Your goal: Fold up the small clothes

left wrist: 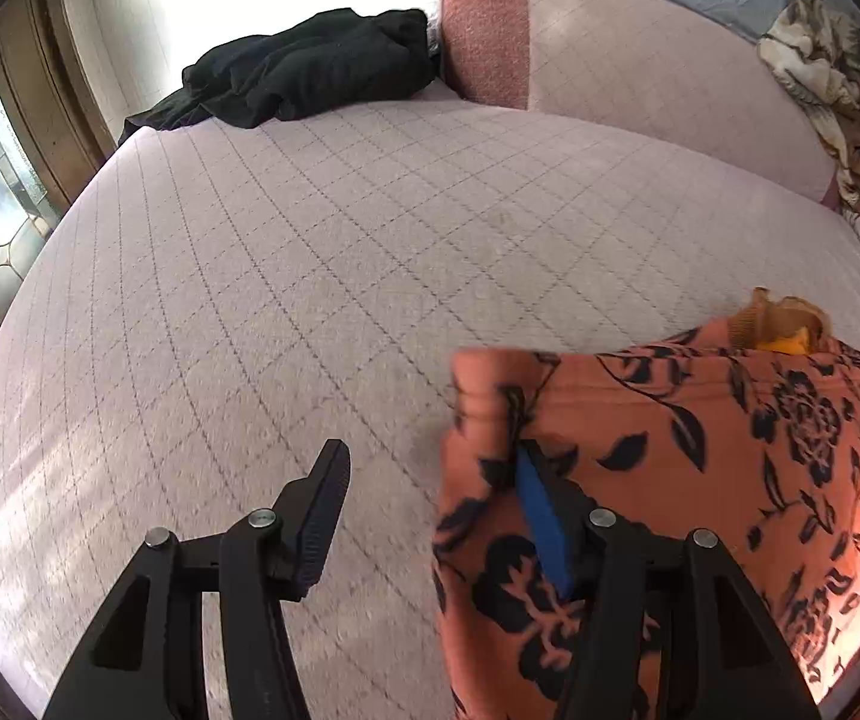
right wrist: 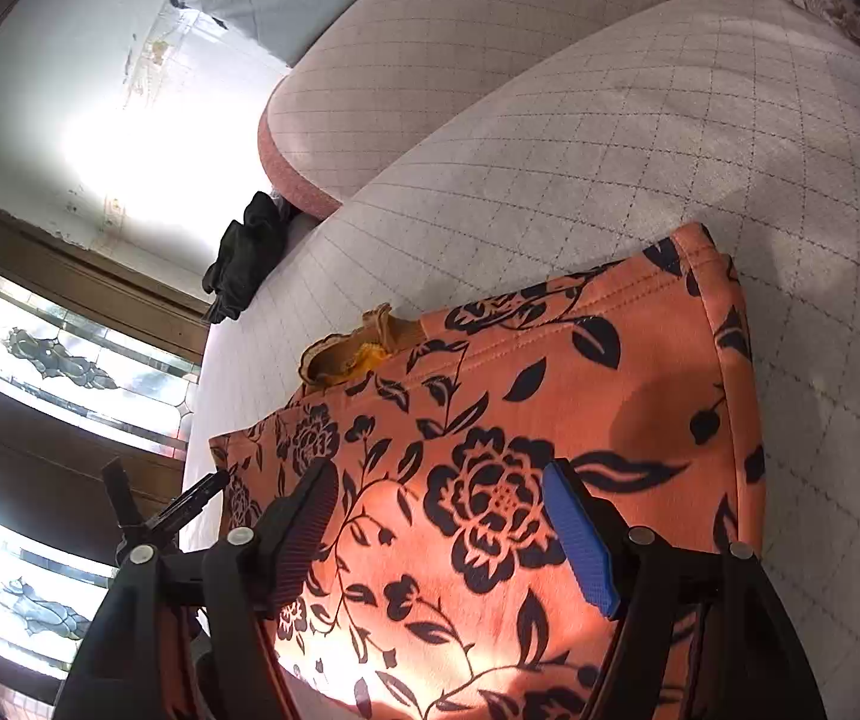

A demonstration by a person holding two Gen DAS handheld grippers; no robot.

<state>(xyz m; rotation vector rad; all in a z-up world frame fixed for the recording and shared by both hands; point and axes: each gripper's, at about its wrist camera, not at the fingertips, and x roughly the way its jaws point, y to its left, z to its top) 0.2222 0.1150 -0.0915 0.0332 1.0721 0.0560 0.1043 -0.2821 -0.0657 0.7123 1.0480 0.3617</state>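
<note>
Orange floral garment (right wrist: 490,420): folded flat on the quilted bed cover (left wrist: 286,276), at its near right part.
My right gripper (right wrist: 439,516): above the cloth's near part, jaws wide, pads off the fabric.
My left gripper (left wrist: 430,510): at the cloth's left edge, jaws apart, gripping nothing; blue pad over the fabric, the other over bare cover.
Yellow-tan piece (right wrist: 358,348): peeking from the far edge.
Black clothes (left wrist: 310,66): far left, well apart.

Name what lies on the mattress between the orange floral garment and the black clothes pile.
Nothing: the left wrist view shows bare quilted mattress between the orange floral garment and black clothes pile.
</note>
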